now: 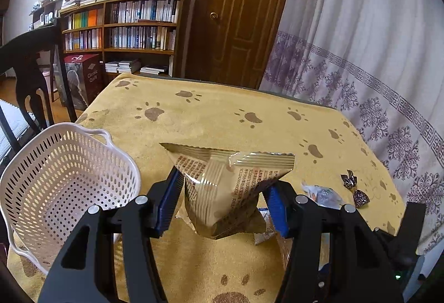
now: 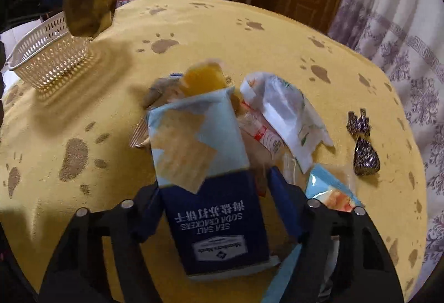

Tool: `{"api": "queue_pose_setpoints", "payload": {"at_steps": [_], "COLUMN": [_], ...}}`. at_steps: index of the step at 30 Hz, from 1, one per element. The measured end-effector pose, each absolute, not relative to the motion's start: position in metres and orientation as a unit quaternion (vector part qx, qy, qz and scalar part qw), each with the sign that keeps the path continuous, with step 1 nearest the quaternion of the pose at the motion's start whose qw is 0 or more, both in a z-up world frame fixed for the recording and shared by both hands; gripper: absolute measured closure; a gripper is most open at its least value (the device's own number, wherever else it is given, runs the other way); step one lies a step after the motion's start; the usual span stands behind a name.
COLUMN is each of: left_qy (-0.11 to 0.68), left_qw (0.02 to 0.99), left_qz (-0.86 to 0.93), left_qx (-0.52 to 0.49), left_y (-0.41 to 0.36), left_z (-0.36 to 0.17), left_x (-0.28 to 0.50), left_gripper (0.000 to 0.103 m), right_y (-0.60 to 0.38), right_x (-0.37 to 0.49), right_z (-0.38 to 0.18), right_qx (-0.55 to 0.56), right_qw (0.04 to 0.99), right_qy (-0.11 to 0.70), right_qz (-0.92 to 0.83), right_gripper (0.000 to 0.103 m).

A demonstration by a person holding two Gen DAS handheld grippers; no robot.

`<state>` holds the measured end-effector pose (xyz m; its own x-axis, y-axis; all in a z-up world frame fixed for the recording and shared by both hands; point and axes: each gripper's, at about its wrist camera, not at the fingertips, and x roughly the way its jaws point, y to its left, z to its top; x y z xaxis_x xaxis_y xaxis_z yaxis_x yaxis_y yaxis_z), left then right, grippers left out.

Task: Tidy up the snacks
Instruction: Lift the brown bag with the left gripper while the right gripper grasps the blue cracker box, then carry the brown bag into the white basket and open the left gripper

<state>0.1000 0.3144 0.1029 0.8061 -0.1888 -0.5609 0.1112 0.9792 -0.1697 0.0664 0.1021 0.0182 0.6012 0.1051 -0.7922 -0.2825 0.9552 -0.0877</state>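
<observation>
Hidden: the snack pile under the cracker box is jumbled and blurred; how many packets it holds cannot be told.
Left gripper: jaws closed on one tan snack packet, held above the counter just right of the basket.
Right gripper: jaws clamp one blue soda cracker box, over the pile.
Basket: one, white, left side.
Dark foil candies: two, far right, apart from the pile.
</observation>
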Motion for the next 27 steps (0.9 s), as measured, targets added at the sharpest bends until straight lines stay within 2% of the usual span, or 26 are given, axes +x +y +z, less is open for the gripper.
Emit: {"api": "queue_pose_setpoints", "payload": {"at_steps": [3, 6, 19, 27], "left_qy": [0.296, 0.29, 0.242, 0.212], "left_qw": [0.95, 0.952, 0.965, 0.971], "left_qz": [-0.078, -0.078, -0.039, 0.039], "left_qx": [-0.065, -0.066, -0.092, -0.101], "left_y": [0.317, 0.318, 0.36, 0.407], "left_z": [0.106, 0.109, 0.142, 0.161], "left_x": [0.098, 0.094, 0.076, 0.067], "left_gripper": [0.045, 0.045, 0.045, 0.045], "right_y": [0.1, 0.098, 0.099, 0.112], "right_x": [0.062, 0.056, 0.027, 0.021], "right_z": [0.02, 0.022, 0.067, 0.078], "right_qx": [-0.091, -0.081, -0.009, -0.01], "right_qw": [0.889, 0.888, 0.905, 0.908], "right_qy": [0.435, 0.439, 0.4, 0.388], "right_qz": [0.109, 0.111, 0.147, 0.159], "right_gripper": [0.05, 0.052, 0.052, 0.052]}}
